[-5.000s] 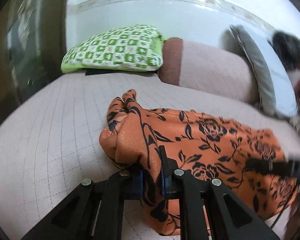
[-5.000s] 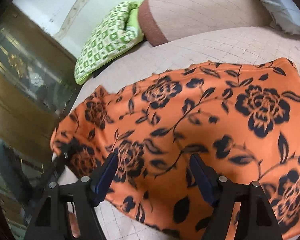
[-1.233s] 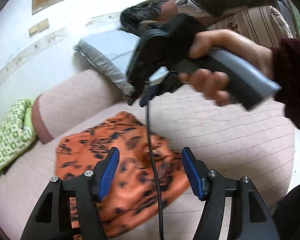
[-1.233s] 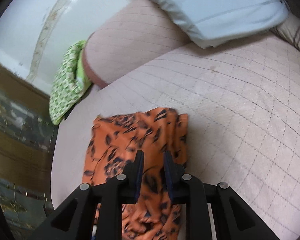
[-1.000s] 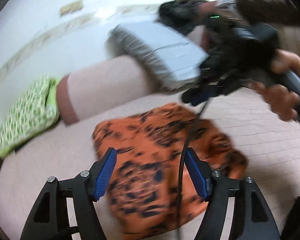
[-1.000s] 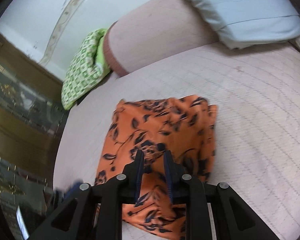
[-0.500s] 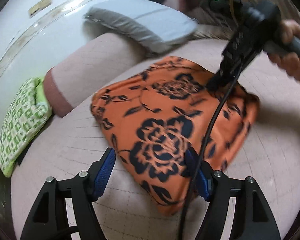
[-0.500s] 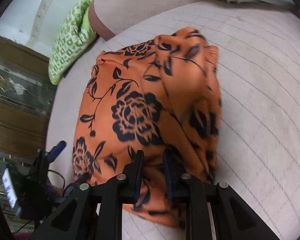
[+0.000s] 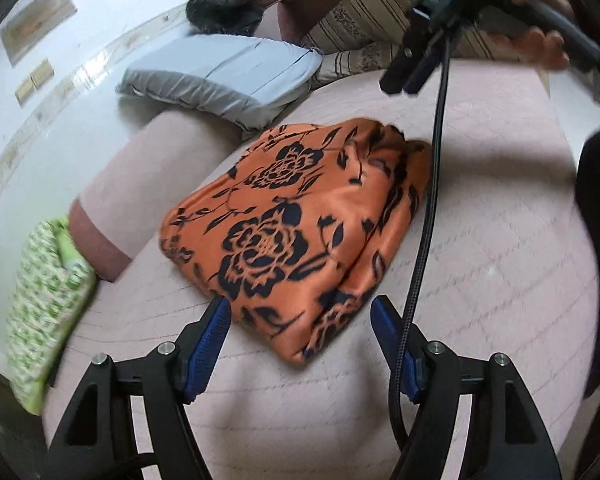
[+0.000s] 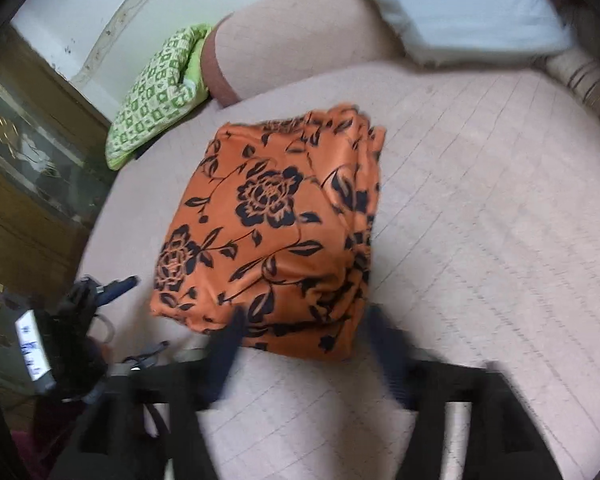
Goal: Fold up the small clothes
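the orange cloth with black flowers (image 9: pixel 300 224) lies as a thick folded packet on the pink quilted bed (image 9: pixel 500 240), its stacked edges at the 3 o'clock side in the right wrist view, so the fold looks finished or almost finished. the left gripper (image 9: pixel 300 320) stands just short of the near corner of the cloth, its blue fingers (image 9: pixel 212 336) spread wide with nothing between them; i judge it is placed there only to be free of the fabric. the right gripper (image 10: pixel 304 336) is blurred, but its fingers (image 10: pixel 224 344) also stand apart and empty at the near edge of the cloth (image 10: pixel 276 232). at 10 o'clock a green patterned pillow (image 10: pixel 156 92) leans by the pink bolster (image 10: pixel 284 28); a grey pillow (image 9: pixel 228 76) lies at 11 o'clock in the left wrist view.
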A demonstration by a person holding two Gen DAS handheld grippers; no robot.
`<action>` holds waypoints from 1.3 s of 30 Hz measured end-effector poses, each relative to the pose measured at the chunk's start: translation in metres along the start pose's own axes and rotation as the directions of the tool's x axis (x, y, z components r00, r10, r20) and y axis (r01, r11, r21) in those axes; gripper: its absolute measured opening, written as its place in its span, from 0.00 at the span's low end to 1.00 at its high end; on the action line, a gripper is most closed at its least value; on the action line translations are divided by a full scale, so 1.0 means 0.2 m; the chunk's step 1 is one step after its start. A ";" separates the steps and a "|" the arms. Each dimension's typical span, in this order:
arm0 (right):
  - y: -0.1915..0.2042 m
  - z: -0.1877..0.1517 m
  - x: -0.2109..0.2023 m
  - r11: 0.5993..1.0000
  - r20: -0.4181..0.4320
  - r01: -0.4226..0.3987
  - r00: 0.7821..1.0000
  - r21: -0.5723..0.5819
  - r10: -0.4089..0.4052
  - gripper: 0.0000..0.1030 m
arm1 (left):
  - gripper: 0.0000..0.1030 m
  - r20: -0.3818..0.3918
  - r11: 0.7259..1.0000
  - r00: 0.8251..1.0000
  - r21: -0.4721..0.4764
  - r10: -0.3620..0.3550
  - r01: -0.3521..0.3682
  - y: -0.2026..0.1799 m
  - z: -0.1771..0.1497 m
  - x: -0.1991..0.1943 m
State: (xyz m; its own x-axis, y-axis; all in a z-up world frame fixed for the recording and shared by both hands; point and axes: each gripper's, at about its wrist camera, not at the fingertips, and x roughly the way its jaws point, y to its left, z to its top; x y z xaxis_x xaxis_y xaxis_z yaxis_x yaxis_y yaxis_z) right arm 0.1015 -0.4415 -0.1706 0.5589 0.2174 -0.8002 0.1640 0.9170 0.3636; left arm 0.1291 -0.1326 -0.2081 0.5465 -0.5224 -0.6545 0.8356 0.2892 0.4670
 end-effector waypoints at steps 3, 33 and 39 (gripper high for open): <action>0.04 -0.02 0.01 0.999 0.032 0.038 0.999 -0.035 -0.037 0.71 | 0.73 -0.004 0.998 1.000 0.059 0.031 -0.030 -0.05 -0.03 -0.03; 0.03 -0.07 -0.02 0.998 0.097 -0.003 0.995 0.065 -0.003 0.65 | 0.88 0.183 0.765 0.983 -0.632 -0.014 0.128 0.50 0.11 -0.10; 0.08 -0.10 0.18 0.996 0.057 0.088 0.994 0.004 -0.088 0.42 | 0.88 0.022 0.644 0.999 -0.764 -0.033 0.039 0.59 0.03 0.09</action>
State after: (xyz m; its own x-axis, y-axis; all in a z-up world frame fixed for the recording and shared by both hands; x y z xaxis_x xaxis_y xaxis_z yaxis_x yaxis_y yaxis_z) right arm 0.1077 -0.4130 -0.2039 0.5880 0.1166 -0.8004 0.2157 0.9311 0.2940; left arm 0.2380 -0.1119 -0.1614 0.5171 -0.5495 -0.6562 0.6006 0.7792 -0.1792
